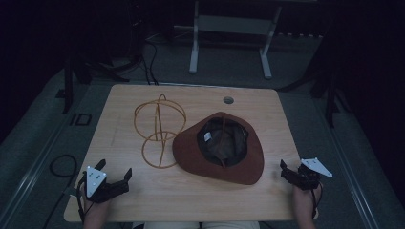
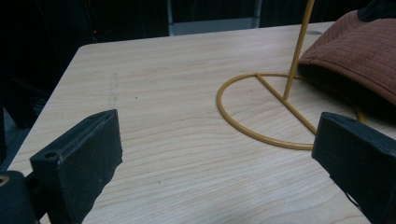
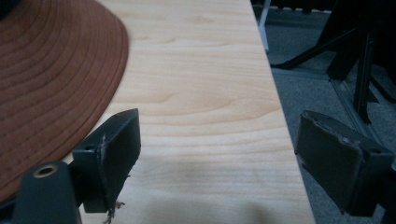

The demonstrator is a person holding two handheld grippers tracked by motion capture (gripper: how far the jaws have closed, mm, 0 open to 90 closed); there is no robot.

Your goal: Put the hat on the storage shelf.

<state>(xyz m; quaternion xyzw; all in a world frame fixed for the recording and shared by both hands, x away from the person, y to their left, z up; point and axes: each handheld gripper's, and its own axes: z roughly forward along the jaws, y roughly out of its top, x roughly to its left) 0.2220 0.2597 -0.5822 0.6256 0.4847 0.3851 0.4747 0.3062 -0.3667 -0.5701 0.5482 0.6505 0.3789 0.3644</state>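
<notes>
Both grippers idle at near edge, jaws spread wide, nothing between them: left gripper (image 1: 116, 183) near-left, right gripper (image 1: 292, 173) near-right. Hat (image 1: 219, 149) upside down at table centre-right, brim (image 3: 56, 70) just left of right jaws. Wire stand (image 1: 159, 129) upright just left of hat, its base ring (image 2: 261, 109) partly under brim. Best guess for step: pinch brim at near-right edge, lift clear, flip, then set over stand top. Left could steady the light stand against tipping. Hole (image 1: 228, 100) at far side, table (image 1: 143, 200) otherwise bare.
</notes>
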